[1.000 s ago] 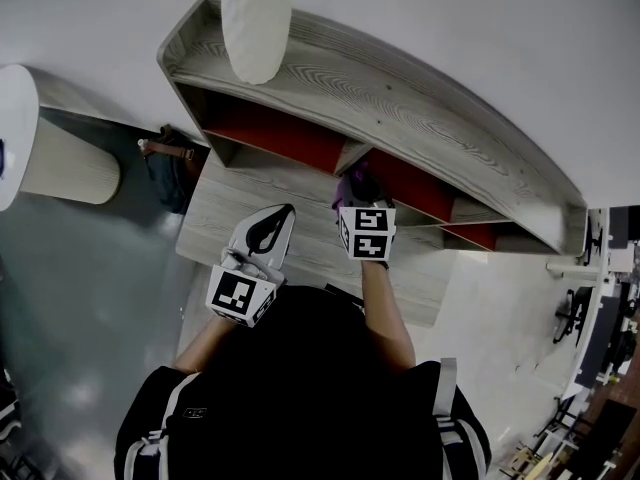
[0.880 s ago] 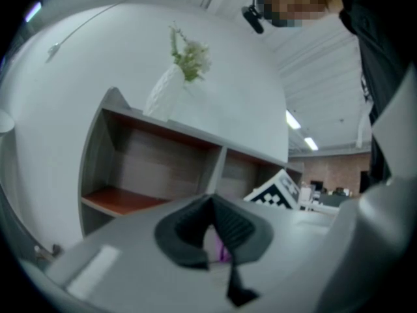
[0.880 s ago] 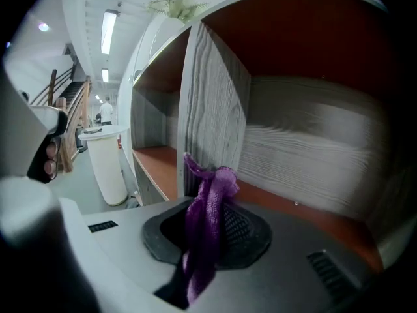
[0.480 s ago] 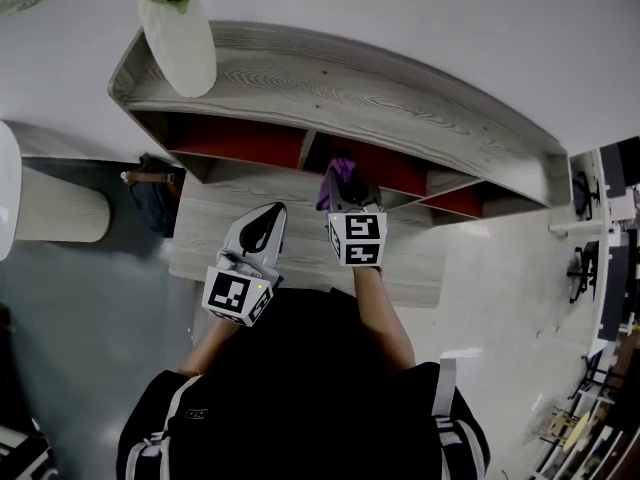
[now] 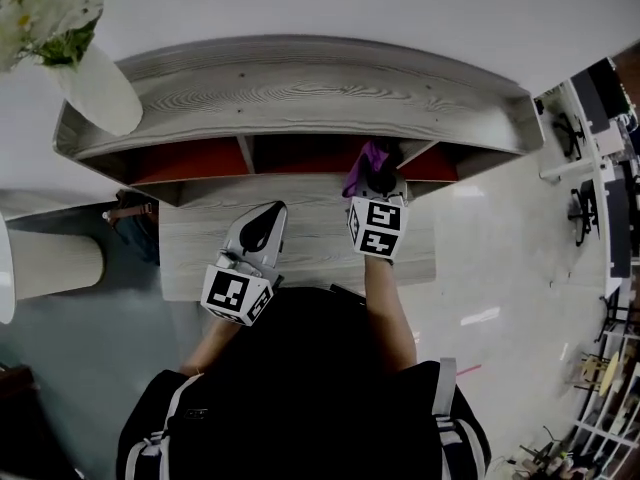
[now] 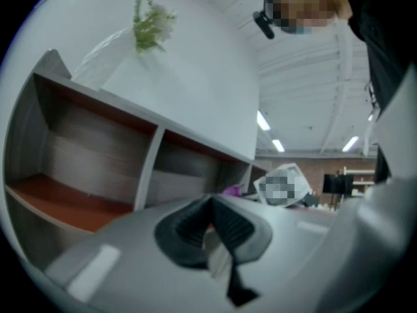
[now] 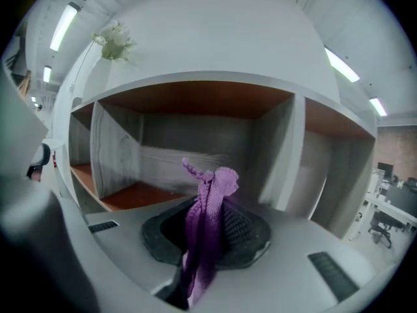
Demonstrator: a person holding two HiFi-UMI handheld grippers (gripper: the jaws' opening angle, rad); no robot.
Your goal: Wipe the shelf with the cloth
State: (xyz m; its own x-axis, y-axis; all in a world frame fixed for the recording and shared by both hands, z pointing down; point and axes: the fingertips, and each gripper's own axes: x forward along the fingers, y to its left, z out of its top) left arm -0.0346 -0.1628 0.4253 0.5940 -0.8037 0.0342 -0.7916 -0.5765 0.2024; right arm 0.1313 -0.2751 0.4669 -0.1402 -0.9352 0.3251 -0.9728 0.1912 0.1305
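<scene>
A grey wooden shelf (image 5: 300, 83) has red-floored compartments under its top. My right gripper (image 5: 378, 175) is shut on a purple cloth (image 5: 362, 160) at the mouth of the shelf, by the divider between the middle and right compartments. In the right gripper view the cloth (image 7: 210, 204) stands up from the right gripper (image 7: 207, 232), with the middle compartment (image 7: 140, 193) straight ahead. My left gripper (image 5: 262, 230) hovers over the lower board (image 5: 310, 238), shut and holding nothing. The left gripper (image 6: 210, 232) looks at the left compartments (image 6: 58, 201); the cloth (image 6: 231, 190) peeks past it.
A white vase (image 5: 100, 90) with flowers stands on the shelf top's left end. A pale round stool (image 5: 50, 266) and a dark bag (image 5: 130, 213) are on the floor at the left. Desks and chairs (image 5: 590, 168) stand at the far right.
My right gripper has carried the cloth rightward along the shelf opening, from the left divider toward the right one. The left gripper has stayed put. The head view has swung.
</scene>
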